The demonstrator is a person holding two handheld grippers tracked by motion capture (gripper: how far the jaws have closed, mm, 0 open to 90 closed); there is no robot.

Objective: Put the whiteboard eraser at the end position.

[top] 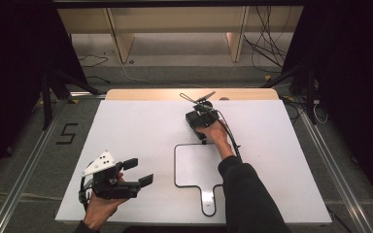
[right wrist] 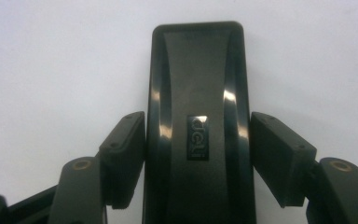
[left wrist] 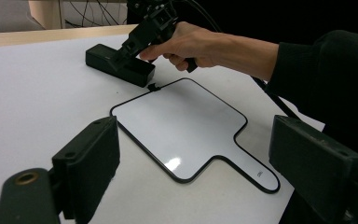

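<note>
A black block eraser (right wrist: 198,84) with a small logo plate lies flat on the white table (top: 136,131), toward the far middle (top: 193,119). My right gripper (right wrist: 198,126) reaches down over it, one jaw pressed to each long side, shut on it. The left gripper view shows the same grip (left wrist: 123,52) on the eraser (left wrist: 107,58). A small hand-held whiteboard (top: 196,165) with a black rim and a handle lies blank just in front of the eraser. My left gripper (top: 140,171) hovers open at the front left, holding nothing, and points toward the whiteboard (left wrist: 182,126).
The table's wooden far edge (top: 189,94) runs behind the eraser. Cables (top: 267,46) and stand legs lie on the floor beyond. A dark sleeve (top: 250,194) crosses the table's front right. Bare white surface stretches left of the whiteboard.
</note>
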